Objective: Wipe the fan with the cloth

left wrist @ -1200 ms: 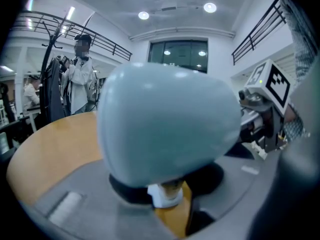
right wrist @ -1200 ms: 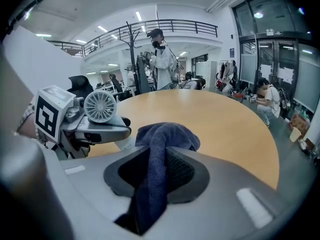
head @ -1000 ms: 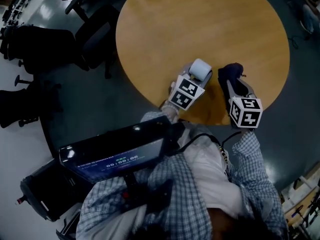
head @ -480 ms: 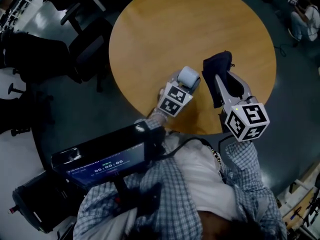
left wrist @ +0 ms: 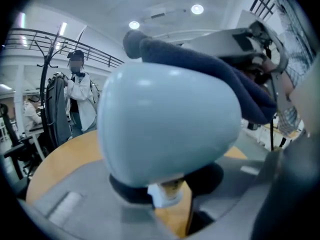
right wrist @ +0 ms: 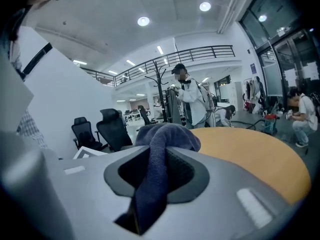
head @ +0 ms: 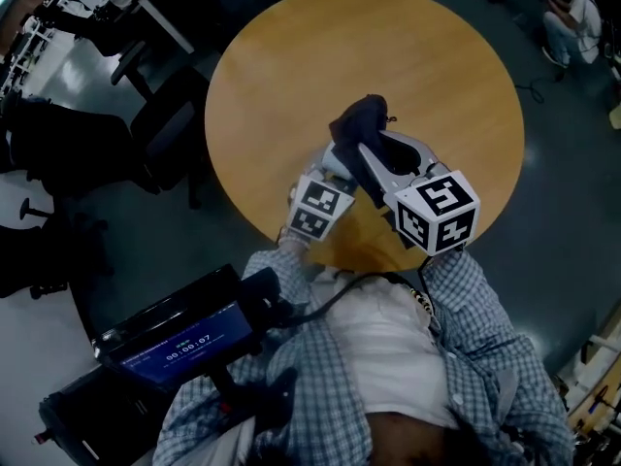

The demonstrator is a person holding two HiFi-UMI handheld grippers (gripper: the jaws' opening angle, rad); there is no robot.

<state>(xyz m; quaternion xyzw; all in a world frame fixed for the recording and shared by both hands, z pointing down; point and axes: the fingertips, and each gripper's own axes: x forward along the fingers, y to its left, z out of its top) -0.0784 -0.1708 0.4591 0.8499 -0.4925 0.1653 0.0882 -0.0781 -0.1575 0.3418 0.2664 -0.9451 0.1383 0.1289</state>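
My left gripper (head: 333, 170) is shut on a small pale blue fan (left wrist: 165, 124), gripping it low at its base, and holds it above the round wooden table (head: 437, 56). In the left gripper view the fan's rounded head fills the middle, with the jaws (left wrist: 167, 196) closed under it. My right gripper (head: 367, 149) is shut on a dark navy cloth (head: 359, 122). In the right gripper view the cloth (right wrist: 159, 144) hangs pinched between the jaws (right wrist: 160, 156). The cloth (left wrist: 200, 66) lies over the top of the fan's head. From the head view the cloth hides most of the fan.
Black office chairs (head: 165, 124) stand left of the table. A person (right wrist: 187, 101) stands by a coat rack beyond the table, and another crouches on the floor at the far right (head: 572, 17). A screen device (head: 184, 343) hangs at my waist.
Both grippers have risen off the table. The right one has swung left with the cloth until it lies over the fan held in the left gripper.
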